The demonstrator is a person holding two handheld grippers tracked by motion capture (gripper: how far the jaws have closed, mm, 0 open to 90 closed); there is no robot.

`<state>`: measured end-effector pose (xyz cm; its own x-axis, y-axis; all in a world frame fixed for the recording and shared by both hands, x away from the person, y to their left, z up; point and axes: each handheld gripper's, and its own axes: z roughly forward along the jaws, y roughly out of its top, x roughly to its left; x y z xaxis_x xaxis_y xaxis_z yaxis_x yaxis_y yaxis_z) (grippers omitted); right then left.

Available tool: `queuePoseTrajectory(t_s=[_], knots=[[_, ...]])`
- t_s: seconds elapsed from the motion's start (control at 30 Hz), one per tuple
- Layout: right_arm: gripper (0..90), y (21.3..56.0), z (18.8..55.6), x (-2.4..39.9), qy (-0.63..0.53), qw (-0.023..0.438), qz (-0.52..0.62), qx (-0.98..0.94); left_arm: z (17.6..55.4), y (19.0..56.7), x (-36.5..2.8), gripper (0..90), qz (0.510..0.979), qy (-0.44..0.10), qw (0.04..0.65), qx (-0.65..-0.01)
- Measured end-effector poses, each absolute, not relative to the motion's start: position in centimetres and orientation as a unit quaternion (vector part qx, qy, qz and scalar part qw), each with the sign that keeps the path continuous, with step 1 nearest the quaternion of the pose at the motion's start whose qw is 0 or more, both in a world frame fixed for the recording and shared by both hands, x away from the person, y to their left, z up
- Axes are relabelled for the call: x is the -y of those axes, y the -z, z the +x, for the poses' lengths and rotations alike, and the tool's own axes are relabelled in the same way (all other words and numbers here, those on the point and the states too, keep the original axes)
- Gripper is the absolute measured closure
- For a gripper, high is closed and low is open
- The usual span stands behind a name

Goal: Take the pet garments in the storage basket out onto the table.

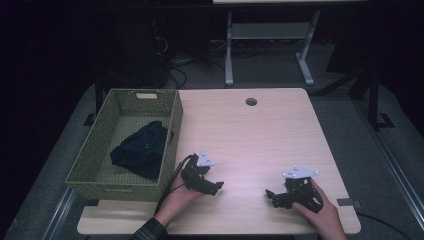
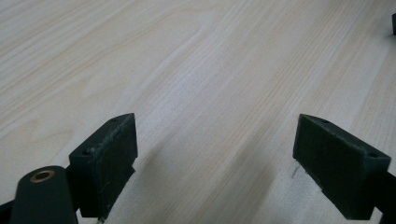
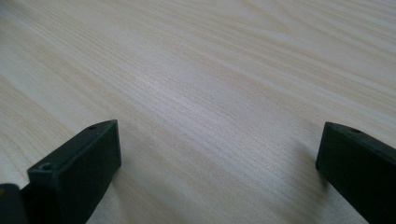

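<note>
Wood-grain desk (image 1: 260, 130) carries a green woven basket (image 1: 100, 150) at nine o'clock, a dark cloth (image 1: 141, 149) inside. Left gripper (image 1: 212, 187) and right gripper (image 1: 272, 196) rest near six o'clock, jaws released, grasping nothing.

Room dim, surroundings near black; surface (image 1: 260, 135) lit from above, mild glare near its front edge; soft shadows, close views slightly blurred.

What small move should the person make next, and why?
Probably move the left gripper toward the basket. Both grippers, left and right, rest open on bare table, holding nothing. The dark cloth in the basket is the one loose thing, and it lies nearer the left gripper.
</note>
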<state>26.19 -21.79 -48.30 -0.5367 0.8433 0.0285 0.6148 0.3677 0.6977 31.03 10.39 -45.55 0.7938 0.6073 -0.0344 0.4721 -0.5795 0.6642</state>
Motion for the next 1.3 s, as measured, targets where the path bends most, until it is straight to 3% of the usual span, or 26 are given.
queuePoseTrajectory(t_s=[1.3], knots=[[0.0,48.3,26.2,21.8,-0.337,0.170,0.451,-0.809,31.7,41.1,-10.8,13.7,0.878,-0.096,0.352,-0.309]])
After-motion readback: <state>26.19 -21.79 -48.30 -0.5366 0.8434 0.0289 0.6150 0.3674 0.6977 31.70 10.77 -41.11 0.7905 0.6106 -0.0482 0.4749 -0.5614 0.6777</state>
